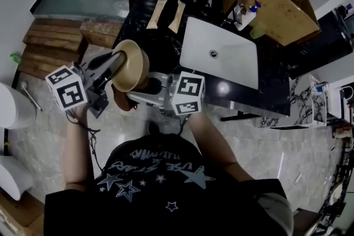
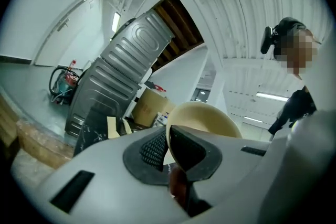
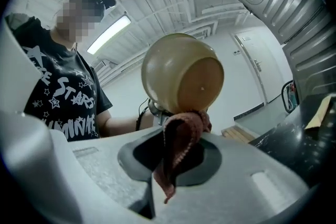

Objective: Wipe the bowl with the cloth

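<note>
Tan bowl (image 1: 131, 65) held aloft on its side, just off front edge of black bench (image 1: 166, 50), above floor. Left tongs (image 2: 170, 152) clenched on bowl's rim, one jaw inside, one outside. Right tongs (image 3: 177, 157) clamped on reddish-brown cloth (image 3: 181, 136), its top fold apparently touching bowl's outer wall near base. White sink (image 1: 221, 55) set in bench beyond.

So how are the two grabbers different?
The left gripper pinches the tan bowl by its rim; the right gripper pinches a reddish-brown cloth. The left gripper's load is stiff and tipped sideways; the right gripper's hangs limp. Both are shut.
</note>
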The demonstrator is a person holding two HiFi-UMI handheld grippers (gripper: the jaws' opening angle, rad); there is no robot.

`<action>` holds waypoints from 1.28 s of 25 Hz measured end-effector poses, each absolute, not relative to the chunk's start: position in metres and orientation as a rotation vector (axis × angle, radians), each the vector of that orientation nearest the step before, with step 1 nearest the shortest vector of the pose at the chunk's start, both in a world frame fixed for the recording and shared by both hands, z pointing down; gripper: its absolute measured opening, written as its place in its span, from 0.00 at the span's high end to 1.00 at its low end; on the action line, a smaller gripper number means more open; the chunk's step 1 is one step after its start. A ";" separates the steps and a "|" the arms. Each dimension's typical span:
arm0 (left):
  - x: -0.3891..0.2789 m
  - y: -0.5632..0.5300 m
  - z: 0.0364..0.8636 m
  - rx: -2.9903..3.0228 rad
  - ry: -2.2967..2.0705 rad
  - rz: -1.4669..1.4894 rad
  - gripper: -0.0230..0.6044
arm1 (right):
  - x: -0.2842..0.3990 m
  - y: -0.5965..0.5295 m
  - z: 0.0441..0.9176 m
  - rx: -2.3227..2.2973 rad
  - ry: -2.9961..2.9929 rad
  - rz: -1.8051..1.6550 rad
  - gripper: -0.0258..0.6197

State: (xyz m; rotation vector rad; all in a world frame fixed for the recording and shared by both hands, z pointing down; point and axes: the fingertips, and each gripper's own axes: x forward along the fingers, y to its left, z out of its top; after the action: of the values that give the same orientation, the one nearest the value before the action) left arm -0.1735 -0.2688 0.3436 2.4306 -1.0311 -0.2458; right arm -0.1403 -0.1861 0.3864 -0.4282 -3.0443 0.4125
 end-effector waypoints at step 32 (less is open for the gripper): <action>-0.212 -0.354 0.514 1.882 -1.457 0.436 0.93 | -0.042 -0.295 0.421 0.225 -2.988 0.407 0.89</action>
State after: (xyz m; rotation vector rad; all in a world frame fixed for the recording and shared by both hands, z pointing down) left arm -0.2124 -0.3540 0.5141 1.8823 -1.4568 0.4356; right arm -0.0419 -0.2950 0.4214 0.2247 -2.9880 0.4067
